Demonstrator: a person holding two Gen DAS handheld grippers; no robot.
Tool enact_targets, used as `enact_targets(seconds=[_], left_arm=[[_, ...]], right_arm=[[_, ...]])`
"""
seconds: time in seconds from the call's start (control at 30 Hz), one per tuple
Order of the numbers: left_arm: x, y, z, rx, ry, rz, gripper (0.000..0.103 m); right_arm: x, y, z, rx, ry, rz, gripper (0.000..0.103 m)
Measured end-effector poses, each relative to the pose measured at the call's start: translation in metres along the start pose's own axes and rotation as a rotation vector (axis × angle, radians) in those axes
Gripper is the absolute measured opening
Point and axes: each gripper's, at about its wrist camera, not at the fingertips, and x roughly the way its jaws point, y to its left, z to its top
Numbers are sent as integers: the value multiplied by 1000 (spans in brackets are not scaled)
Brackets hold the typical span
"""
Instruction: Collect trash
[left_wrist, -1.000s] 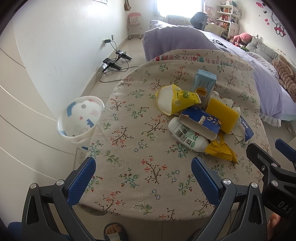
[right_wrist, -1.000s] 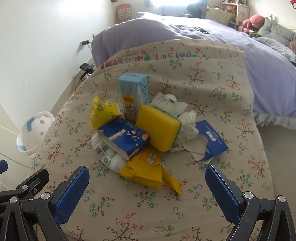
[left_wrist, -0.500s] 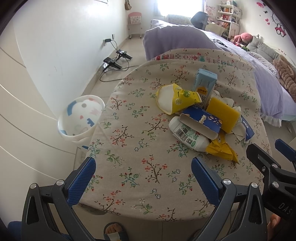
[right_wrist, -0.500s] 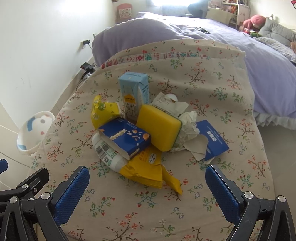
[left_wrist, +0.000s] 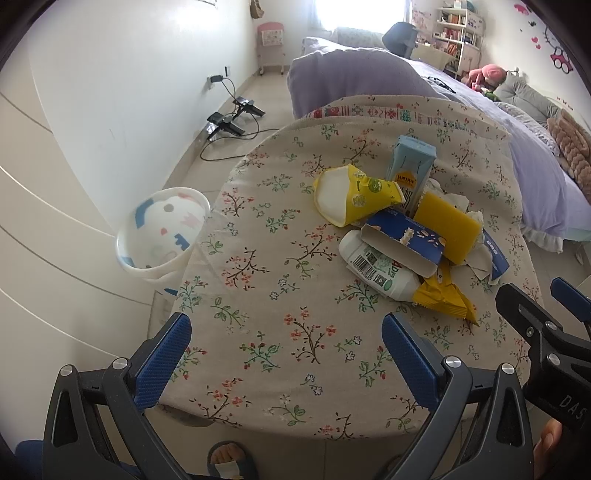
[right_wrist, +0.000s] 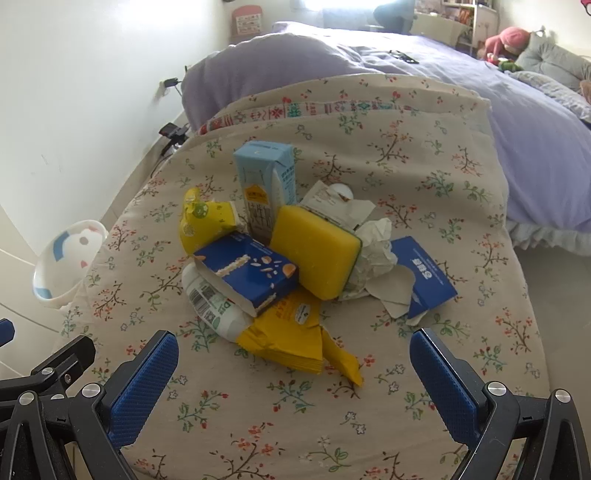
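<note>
Hovering over near edge of flower-print cloth-covered table (left_wrist: 258, 295): left gripper (left_wrist: 286, 352) and right gripper (right_wrist: 293, 369), both spread wide, gripping nothing.

Lying heaped mid-table: yellow rectangular sponge (right_wrist: 314, 247), leaning on upright pale-blue drink carton (right_wrist: 264, 177); dark-blue cardboard box (right_wrist: 247, 271) over white plastic bottle (right_wrist: 210, 302); yellow foil wrapper (right_wrist: 291, 336) nearest.

Standing on floor beside table's left edge: white cartoon-print plastic bin (left_wrist: 162, 232).

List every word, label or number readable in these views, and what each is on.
"DAS": on the right gripper's black body, cut off at the frame edge.
Light blue carton: printed characters, too blurred to read.
White bottle: barcode and digits, too small.
Flat blue packet: white characters, unreadable.
</note>
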Motion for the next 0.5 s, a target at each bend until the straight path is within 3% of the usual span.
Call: enact_targets(seconds=[0.5], left_arm=[[8,6,14,2,38,-18,103]], right_arm=[[2,-14,6,50,9,14,103]])
